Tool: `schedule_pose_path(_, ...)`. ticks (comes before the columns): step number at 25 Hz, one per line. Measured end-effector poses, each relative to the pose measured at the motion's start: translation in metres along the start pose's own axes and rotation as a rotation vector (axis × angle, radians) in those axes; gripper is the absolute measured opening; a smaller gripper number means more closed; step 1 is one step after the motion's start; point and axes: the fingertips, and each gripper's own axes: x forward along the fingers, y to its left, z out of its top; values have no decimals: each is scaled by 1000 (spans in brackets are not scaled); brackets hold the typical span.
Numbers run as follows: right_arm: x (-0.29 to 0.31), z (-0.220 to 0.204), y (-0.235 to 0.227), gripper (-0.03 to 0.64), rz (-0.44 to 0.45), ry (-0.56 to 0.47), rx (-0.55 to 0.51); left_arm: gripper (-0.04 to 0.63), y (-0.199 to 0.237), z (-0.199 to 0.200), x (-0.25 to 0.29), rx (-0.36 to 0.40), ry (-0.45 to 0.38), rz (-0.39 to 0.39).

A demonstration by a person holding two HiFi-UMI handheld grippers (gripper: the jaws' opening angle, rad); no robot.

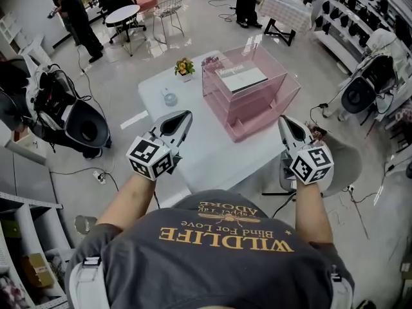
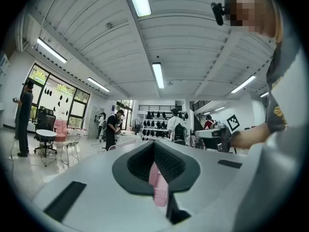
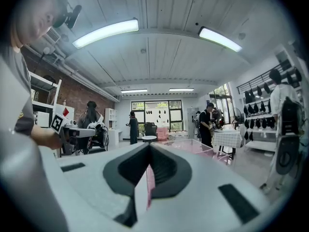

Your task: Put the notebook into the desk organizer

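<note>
Currently both claws are held level over the near side of the desk (image 1: 193,148), well apart from each other and pointing away from the person.

1. Left claw (image 1: 186,115): pressed together. In the left gripper view its tips (image 2: 154,143) meet on the centre line. A thin pink strip shows through the slit below them, and nothing is pinched. It hangs over bare desk surface, left of the organizer (image 1: 273,102) and apart from it. Its marker cube (image 1: 153,158) sits at the wrist end.

2. Right claw (image 1: 286,120): pressed together. In the right gripper view its tips (image 3: 148,146) meet, with a narrow pink and white strip visible through the slit, and it holds nothing. It sits at the desk's near right corner, near the organizer's near corner. Whether it touches cannot be told. Its marker cube (image 1: 311,165) faces up.

3. Notebook (image 1: 244,80): lies flat at the upper level of the organizer, cover up, free of both claws. The clear pink walls do not show whether it rests inside the top compartment or on the lid.

4. Organizer: a clear pink box standing on the right half of the desk, set at an angle to the desk's edges.

5. Other items on the desk: a small flower pot (image 1: 185,67) at the far side and a small round glass piece (image 1: 169,98) just nearer, both left of the organizer.
</note>
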Motion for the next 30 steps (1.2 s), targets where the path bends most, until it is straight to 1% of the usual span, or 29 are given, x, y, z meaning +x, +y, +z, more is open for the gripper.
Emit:
schedule_pose_path(9,4,-2,-4,-2,2,8,3,2,-4,2,2,27,4,-11)
schedule_pose_path(20,8,1,-7,-2,4,25,-34,2,-4,6,4,31,-4,-14)
schedule_pose_path(30,7,3,-5,-3,6,28,-32,2,-7,8,2,39,-3,-18)
